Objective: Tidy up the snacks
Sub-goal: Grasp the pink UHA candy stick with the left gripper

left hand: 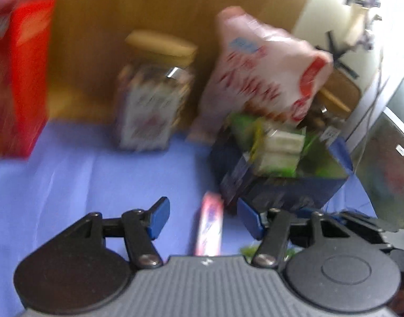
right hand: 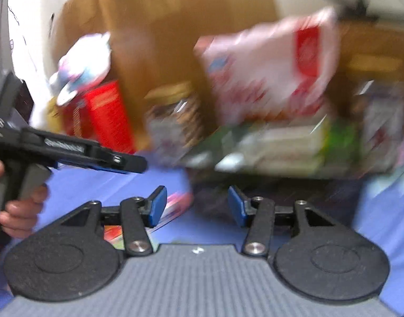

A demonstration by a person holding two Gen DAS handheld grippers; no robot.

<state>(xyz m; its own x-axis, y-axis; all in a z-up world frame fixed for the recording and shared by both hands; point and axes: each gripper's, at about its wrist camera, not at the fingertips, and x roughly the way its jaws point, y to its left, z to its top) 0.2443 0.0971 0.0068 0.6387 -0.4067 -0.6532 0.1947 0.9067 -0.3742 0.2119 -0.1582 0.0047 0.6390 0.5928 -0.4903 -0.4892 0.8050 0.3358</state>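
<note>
2 grippers hang with pads apart over a crowded blue cloth, nothing held.

Both the left gripper (left hand: 203, 218) and the right gripper (right hand: 196, 204) stand partly spread and empty. A pink snack bar (left hand: 209, 227) lies flat on the blue cloth (left hand: 69, 174) between the left pads, untouched. Just right and farther off, the blue box (left hand: 286, 182) is piled with green packs (left hand: 276, 145), and a pink bag (left hand: 260, 71) leans over it beside a glass jar (left hand: 154, 92). Heavy blur hints at fast motion, so I judge a hurried reach may knock the box, toppling the bag or jar.
</note>
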